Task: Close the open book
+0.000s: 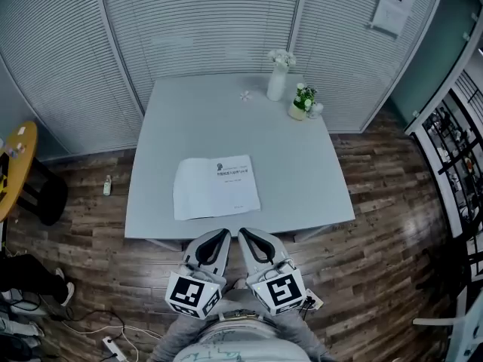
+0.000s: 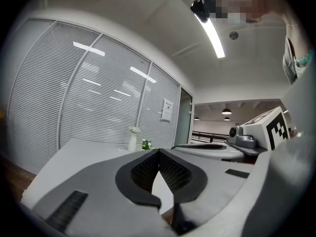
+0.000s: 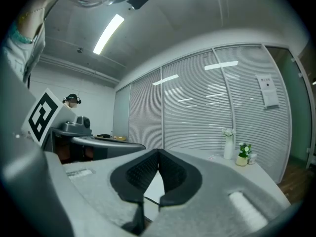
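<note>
Head view first: a pale grey table (image 1: 302, 172) is seen from above, and the book (image 1: 216, 187) lies flat on its near half, close to the front edge, with white pages up and a little print on the right part. Its fold cannot be made out clearly. A white vase (image 1: 277, 81) and a small potted plant (image 1: 302, 102) stand at the far edge, well apart from the book. The left gripper (image 1: 223, 234) and the right gripper (image 1: 245, 234) are held side by side just short of the table's front edge, pointing toward the book and not touching it.

In the left gripper view, the left gripper (image 2: 158, 152) is seen with its jaws pressed together at the tips and nothing between them. The vase (image 2: 132, 141) is seen far off beyond them.

In the right gripper view, the right gripper (image 3: 158, 151) is likewise clenched on nothing, and the vase (image 3: 227, 144) and plant (image 3: 243, 154) are seen at the far right.

Closing has not been started, it is judged. With both jaws clenched, a page can only be nudged, so the book may be pushed across the smooth top instead of folded. A thin sheet may be creased if it is caught from the edge. The grippers are held so near each other that they may knock together.
</note>
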A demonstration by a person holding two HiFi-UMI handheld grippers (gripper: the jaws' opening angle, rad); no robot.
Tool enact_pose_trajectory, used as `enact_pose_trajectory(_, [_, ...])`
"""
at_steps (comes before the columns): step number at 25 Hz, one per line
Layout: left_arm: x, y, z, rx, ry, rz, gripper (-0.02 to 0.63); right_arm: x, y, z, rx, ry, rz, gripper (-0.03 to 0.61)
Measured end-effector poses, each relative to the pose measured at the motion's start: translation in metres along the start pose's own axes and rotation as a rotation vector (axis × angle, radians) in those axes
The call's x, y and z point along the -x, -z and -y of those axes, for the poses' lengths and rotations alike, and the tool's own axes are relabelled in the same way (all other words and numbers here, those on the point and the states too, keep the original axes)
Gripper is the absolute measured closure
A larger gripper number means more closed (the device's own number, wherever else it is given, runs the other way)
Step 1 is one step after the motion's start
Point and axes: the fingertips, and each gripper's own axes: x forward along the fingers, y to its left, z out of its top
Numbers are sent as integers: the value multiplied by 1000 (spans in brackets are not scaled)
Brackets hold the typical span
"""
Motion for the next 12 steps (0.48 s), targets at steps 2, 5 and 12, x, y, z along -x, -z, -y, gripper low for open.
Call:
enact_pose_trajectory(2, [-4,2,-2,2,-1,-3,615,-1,3,3,-1,-2,-7,577])
enact_pose_trajectory(5, [-9,3,-7,-4,5,-16,615,-5,5,8,2,7,-20,577])
enact_pose_trajectory(12, [-40,-1,-25,5,57,-16,615,-30,8,32,-8,61,-29,577])
